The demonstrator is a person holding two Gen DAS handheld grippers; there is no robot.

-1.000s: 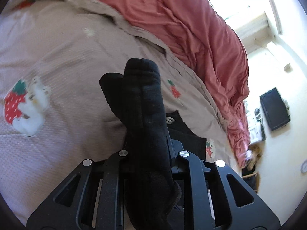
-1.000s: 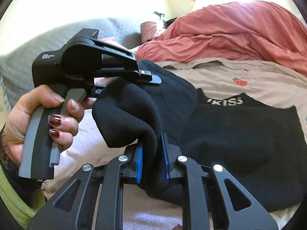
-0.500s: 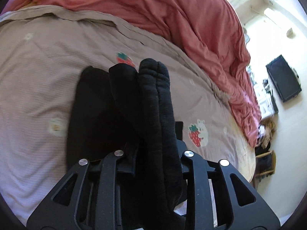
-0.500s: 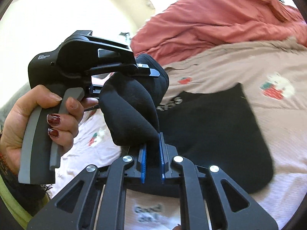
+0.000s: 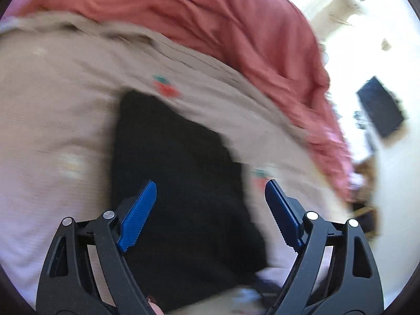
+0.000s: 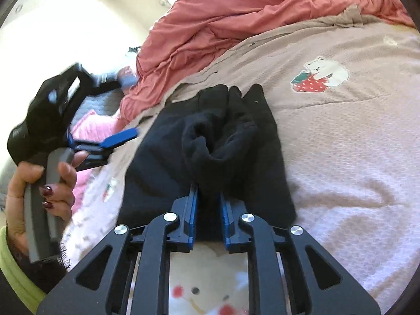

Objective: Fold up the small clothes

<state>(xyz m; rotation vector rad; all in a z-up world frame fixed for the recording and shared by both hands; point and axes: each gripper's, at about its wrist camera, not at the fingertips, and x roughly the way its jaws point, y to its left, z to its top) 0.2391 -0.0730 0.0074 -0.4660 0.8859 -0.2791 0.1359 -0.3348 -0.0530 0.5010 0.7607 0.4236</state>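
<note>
Black garment (image 6: 210, 157) lies on the beige bedsheet (image 6: 341, 144), its long axis running away from the right wrist camera toward the red duvet (image 6: 236, 21), far corner near a bear-and-strawberry print (image 6: 320, 74). The right gripper (image 6: 207, 197) is clenched on a bunched fold at the garment's near edge, blue pads pressing the cloth from both sides. The left gripper (image 5: 210, 202) hangs above the garment with fingers spread wide and nothing between them; its view is blurred. In the right wrist view, the left hand (image 6: 39, 178) holds that gripper off to the garment's left.
</note>
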